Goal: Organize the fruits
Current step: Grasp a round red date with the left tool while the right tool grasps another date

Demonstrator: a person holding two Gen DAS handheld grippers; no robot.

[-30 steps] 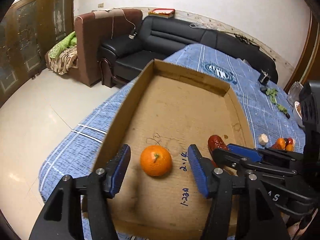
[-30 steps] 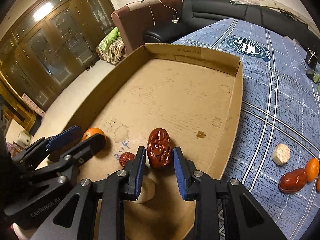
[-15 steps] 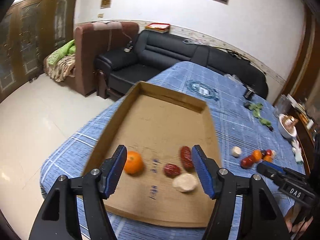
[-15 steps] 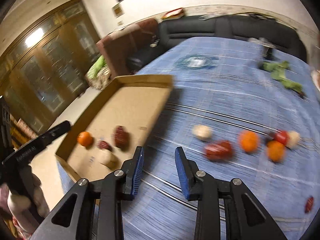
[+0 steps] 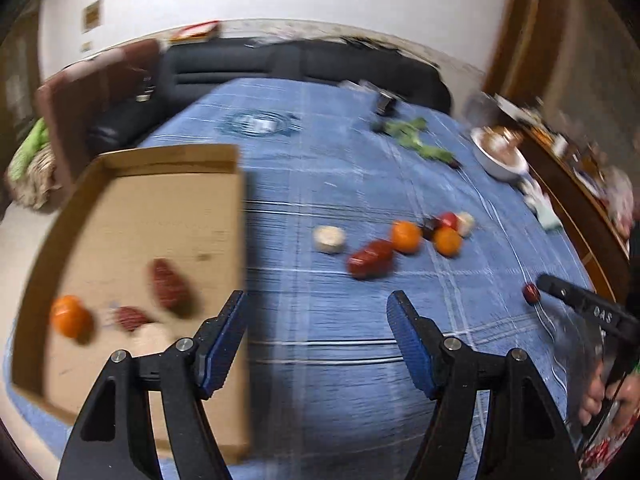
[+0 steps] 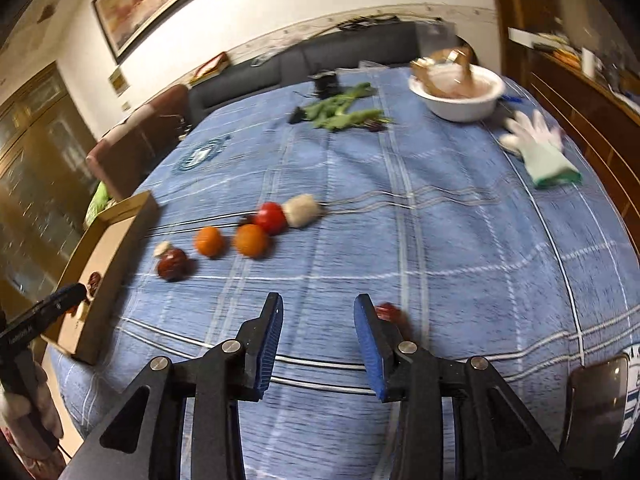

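1. Left gripper (image 5: 316,320): fingers spread wide and empty, held above the blue checked cloth on the bench (image 5: 340,400), just right of the cardboard tray (image 5: 240,216).
2. Right gripper (image 6: 319,322): fingers spread and empty, hovering over the near part of the cloth; a small red date (image 6: 387,312) lies just beyond the right finger, partly hidden by it.
3. Tray contents, left wrist view: one mandarin (image 5: 70,316), a large wrinkled date (image 5: 170,284), a smaller date (image 5: 128,317) and a pale piece, blurred, at the near end.
4. Loose fruit on the cloth, right of the tray: a pale round piece (image 5: 329,238), a dark red date (image 5: 370,258), two mandarins (image 5: 406,236) and (image 5: 448,241), a red fruit (image 5: 448,220) and a second pale piece (image 5: 466,222), the last four nearly touching.
5. Judged progress: part of the fruit is in the tray; the loose cluster and the lone date remain.
6. Handling, as a judgement: all pieces look light. Mandarins are round and soft-skinned, likely to roll; take hold across the widest middle with gentle closing. Dates are wrinkled, slightly yielding, not slippery; pinch across the short axis.
7. Bystanders: greens (image 6: 340,114), white bowl (image 6: 460,96), glove (image 6: 540,144) at the far end.
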